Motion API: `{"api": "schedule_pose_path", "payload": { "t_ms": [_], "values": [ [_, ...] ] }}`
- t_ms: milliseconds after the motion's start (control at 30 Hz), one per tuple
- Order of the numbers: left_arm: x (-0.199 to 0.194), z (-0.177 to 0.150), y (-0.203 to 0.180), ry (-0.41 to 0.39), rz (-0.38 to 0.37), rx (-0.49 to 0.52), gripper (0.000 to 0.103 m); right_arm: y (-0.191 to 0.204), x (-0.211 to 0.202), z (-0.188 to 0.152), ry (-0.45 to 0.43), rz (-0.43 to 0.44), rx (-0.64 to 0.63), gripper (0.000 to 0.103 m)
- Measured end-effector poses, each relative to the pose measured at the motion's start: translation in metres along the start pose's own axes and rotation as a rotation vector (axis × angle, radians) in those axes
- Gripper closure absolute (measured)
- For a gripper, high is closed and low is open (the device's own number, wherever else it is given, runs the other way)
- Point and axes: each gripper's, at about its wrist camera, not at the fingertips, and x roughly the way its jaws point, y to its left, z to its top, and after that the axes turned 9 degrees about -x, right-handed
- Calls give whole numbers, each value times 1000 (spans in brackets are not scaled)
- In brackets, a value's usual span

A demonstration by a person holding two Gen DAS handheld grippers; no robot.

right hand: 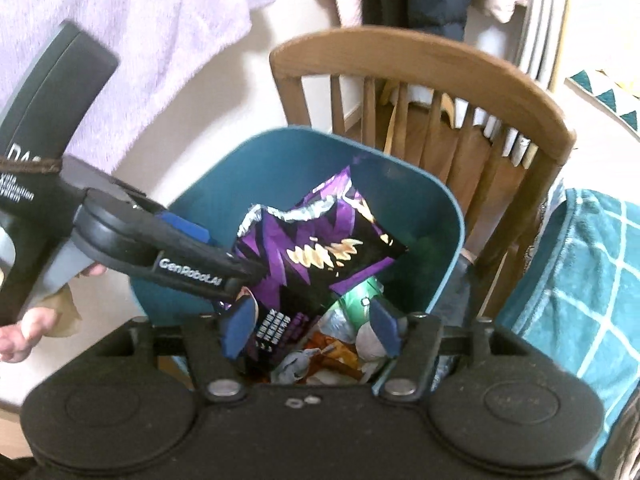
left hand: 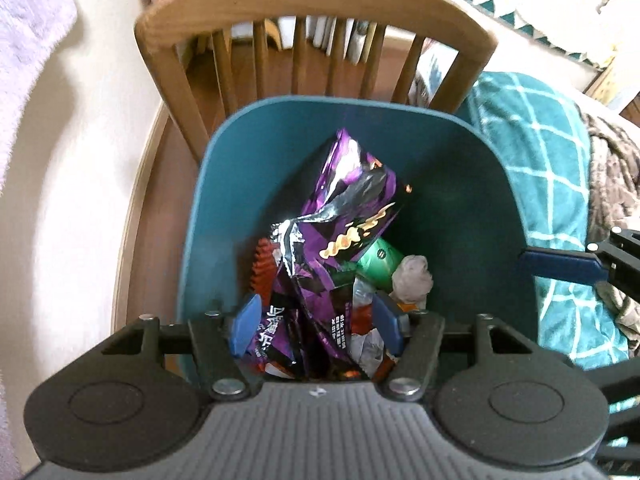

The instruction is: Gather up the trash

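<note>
A teal trash bin [left hand: 472, 184] [right hand: 276, 168] stands in front of a wooden chair. A crumpled purple snack bag [left hand: 344, 216] [right hand: 316, 248] stands in it on top of other trash: a green wrapper [left hand: 378, 260], a crumpled tissue [left hand: 412, 278], a red wrapper [left hand: 264, 270]. My left gripper [left hand: 316, 330] is open over the bin's near rim, its blue pads either side of the bag's lower part, gripping nothing. My right gripper [right hand: 312, 330] is open and empty over the bin's near edge. The left gripper's body shows in the right wrist view [right hand: 176, 252], reaching in from the left.
A wooden spindle-back chair [left hand: 316, 4] [right hand: 440, 68] stands right behind the bin. A teal checked blanket [left hand: 540, 152] [right hand: 592, 280] lies to the right. A cream wall with a hanging lilac towel [right hand: 152, 32] is on the left. The right gripper's finger [left hand: 560, 266] shows at the right edge.
</note>
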Motion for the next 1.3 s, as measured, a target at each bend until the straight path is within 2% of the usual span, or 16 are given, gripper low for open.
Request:
{"api": "schedule_pose_path", "payload": {
  "t_ms": [433,533,700,733,767,933,1300],
  "values": [
    [-119,-43,35,-266,-98,79,43,54,-93,-15,-251,-80,159,19],
    [-145,-58,46,-315,-116,97,34,72,-113,-21,-310,-102,191,16],
    [-179,-83,68,-356,-147,88,28,105,-143,-31,-391,-136,223,13],
    [-185,-88,72,-362,-152,88,22,112,-149,-33,-406,-141,227,11],
    [-191,-92,76,-368,-158,88,22,119,-154,-34,-418,-143,230,10],
    [-216,-114,93,-400,-168,87,21,156,-177,-40,-473,-176,229,0],
    [-249,-154,120,-460,-189,74,21,221,-200,-53,-525,-276,229,0]
  ]
}}
